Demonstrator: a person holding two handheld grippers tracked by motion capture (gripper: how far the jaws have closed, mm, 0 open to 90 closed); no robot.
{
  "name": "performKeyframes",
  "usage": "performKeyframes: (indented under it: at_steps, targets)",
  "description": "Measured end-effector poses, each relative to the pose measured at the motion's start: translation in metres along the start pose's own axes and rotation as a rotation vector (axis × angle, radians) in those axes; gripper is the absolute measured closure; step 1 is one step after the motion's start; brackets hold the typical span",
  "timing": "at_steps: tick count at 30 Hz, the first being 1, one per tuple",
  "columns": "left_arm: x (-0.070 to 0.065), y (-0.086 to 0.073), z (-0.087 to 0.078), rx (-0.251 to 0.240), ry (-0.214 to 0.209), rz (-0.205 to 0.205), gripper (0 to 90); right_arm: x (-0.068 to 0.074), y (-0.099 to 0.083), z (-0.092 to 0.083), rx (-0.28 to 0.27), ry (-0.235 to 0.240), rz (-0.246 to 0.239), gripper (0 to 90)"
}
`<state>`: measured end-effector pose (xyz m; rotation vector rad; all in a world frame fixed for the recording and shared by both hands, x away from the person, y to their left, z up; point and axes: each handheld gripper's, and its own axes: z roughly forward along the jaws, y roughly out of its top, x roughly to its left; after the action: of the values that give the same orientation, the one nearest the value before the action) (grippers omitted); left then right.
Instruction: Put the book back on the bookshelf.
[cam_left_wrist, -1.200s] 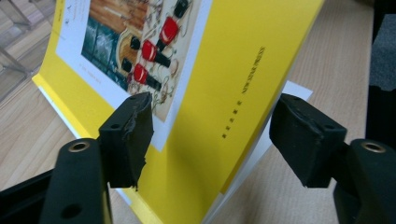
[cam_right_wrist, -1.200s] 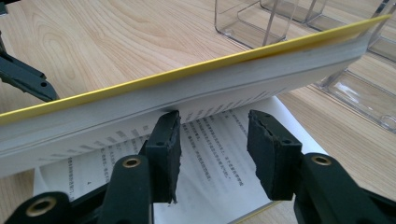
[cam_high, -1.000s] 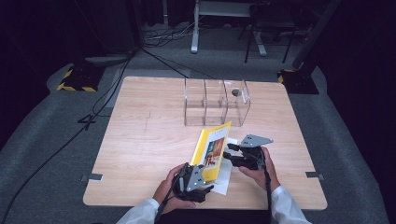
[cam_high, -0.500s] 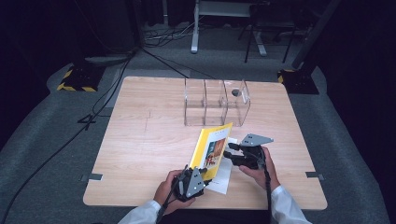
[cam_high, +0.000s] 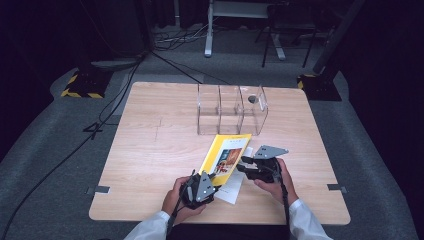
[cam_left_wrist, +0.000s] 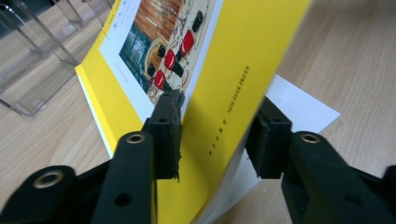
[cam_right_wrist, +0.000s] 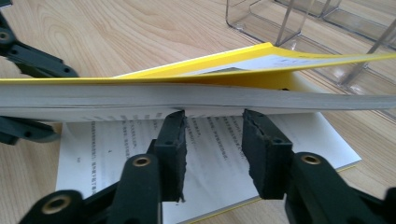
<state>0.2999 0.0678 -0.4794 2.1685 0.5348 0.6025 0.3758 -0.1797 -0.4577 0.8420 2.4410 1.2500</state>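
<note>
A light wooden desk (cam_high: 150, 150) stands on grey carpet (cam_high: 60, 165) in a dark room. Beyond the desk, black cables (cam_high: 170, 42) trail past a white metal stand (cam_high: 210, 30). Yellow-and-black striped blocks (cam_high: 80, 85) sit off its far corners.

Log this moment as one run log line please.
scene: yellow book open on table | left gripper: open, straddling cover | right gripper: open under lifted pages | clear organizer behind

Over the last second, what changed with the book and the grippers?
The left gripper slid slightly toward the person along the yellow book; its jaws straddle the raised cover, gap visible. The right gripper, the propped-open book and the clear organizer stayed put.
</note>
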Motion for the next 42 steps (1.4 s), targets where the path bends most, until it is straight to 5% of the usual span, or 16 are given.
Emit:
performKeyframes:
  at_steps: [13, 17, 22, 28, 36, 42]
  targets:
    - [0.005, 0.0, 0.018, 0.036, 0.074, -0.065, 40.0, 0.014, 0.007, -0.001, -0.035, 0.05, -0.033, 68.9]
    - [0.006, 0.0, 0.016, 0.031, 0.07, -0.041, 51.8, 0.014, 0.008, 0.001, -0.042, 0.053, -0.021, 68.8]
    - [0.008, 0.002, 0.009, 0.02, 0.095, 0.011, 77.3, 0.014, 0.008, 0.001, -0.043, 0.065, -0.018, 63.6]
    - [0.031, -0.003, -0.004, -0.009, 0.019, -0.017, 82.2, 0.012, 0.003, -0.006, -0.037, 0.073, -0.054, 50.8]
    - [0.052, -0.017, -0.023, -0.035, -0.108, -0.029, 82.2, -0.015, -0.018, -0.018, -0.017, 0.016, -0.012, 42.8]
    - [0.063, -0.029, -0.037, -0.045, -0.197, -0.017, 82.2, -0.032, -0.023, -0.023, -0.059, 0.033, 0.0, 33.7]
